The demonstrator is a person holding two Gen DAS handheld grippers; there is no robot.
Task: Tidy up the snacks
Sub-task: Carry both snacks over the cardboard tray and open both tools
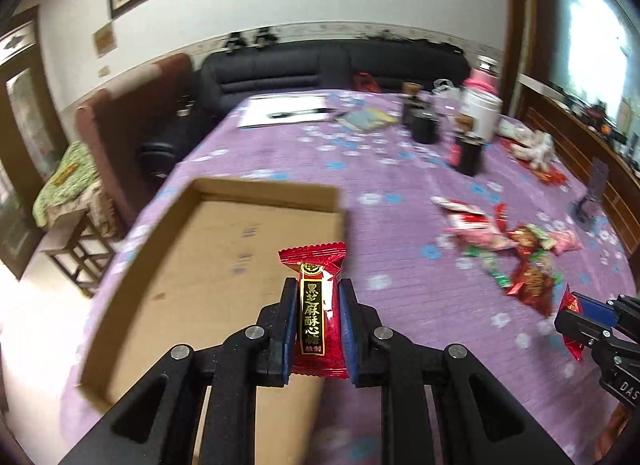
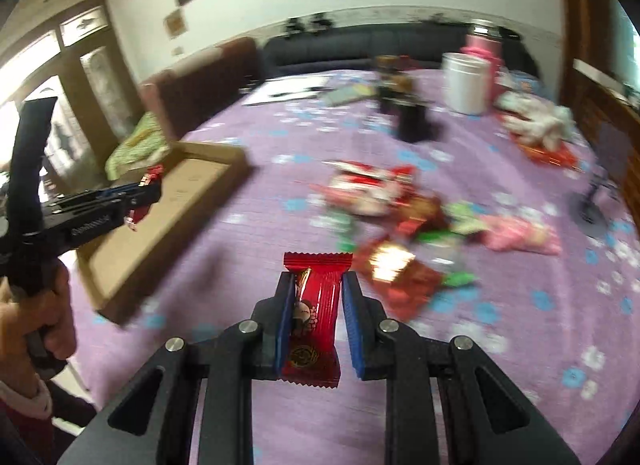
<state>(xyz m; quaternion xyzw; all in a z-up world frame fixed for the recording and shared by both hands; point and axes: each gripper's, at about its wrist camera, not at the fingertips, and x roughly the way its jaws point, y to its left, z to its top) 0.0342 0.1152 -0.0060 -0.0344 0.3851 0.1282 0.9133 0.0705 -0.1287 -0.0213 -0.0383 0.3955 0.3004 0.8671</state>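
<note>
My left gripper [image 1: 318, 287] is shut on a red candy packet with gold lettering [image 1: 316, 305], held over the right edge of a shallow cardboard tray [image 1: 132, 265] that looks empty. My right gripper [image 2: 316, 279] is shut on another red candy packet [image 2: 314, 313], held above the purple tablecloth, right of the tray [image 2: 224, 153]. The left gripper with its packet shows at the left of the right wrist view [image 2: 148, 193]. The right gripper shows at the lower right of the left wrist view [image 1: 576, 317]. A loose pile of wrapped snacks [image 2: 404, 209] lies ahead of the right gripper and also shows in the left wrist view [image 1: 516, 249].
At the table's far side stand dark jars [image 1: 424, 121], a white canister [image 2: 466, 83], a pink bottle [image 2: 486, 49], papers [image 1: 284, 111] and a bag of snacks [image 2: 536, 121]. A small black stand [image 1: 592, 201] is at the right. A sofa and chairs lie beyond the table.
</note>
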